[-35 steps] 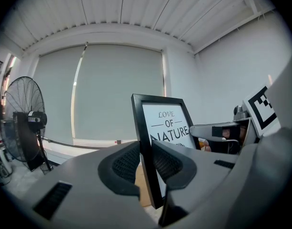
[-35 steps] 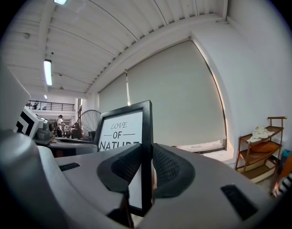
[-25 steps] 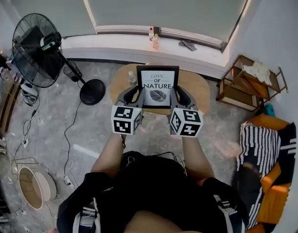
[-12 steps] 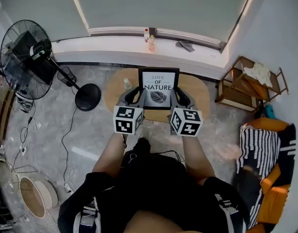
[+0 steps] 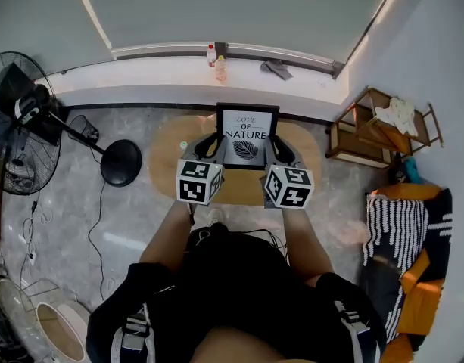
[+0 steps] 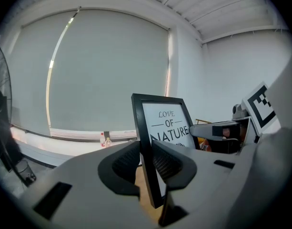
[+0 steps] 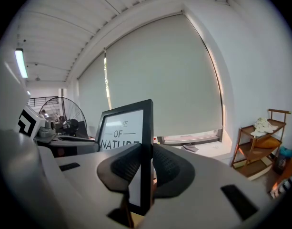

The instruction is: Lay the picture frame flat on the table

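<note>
The black picture frame (image 5: 247, 135) with the print "LOVE OF NATURE" stands upright over the round wooden table (image 5: 165, 161), held from both sides. My left gripper (image 5: 216, 147) is shut on the frame's left edge (image 6: 145, 149); its ribbed pads (image 6: 126, 163) press on both faces. My right gripper (image 5: 275, 148) is shut on the frame's right edge (image 7: 146, 147), its pads (image 7: 166, 165) clamping it. Whether the frame's bottom touches the table is hidden.
A floor fan (image 5: 23, 123) stands at the left with cables on the floor. Small bottles (image 5: 216, 60) sit on the window sill behind the table. A wooden shelf (image 5: 383, 131) and an orange seat with a striped cushion (image 5: 398, 233) are at the right.
The head view has swung, so the fan and the floor slide left in the picture. Both grippers keep their hold on the frame's sides; the frame stays upright.
</note>
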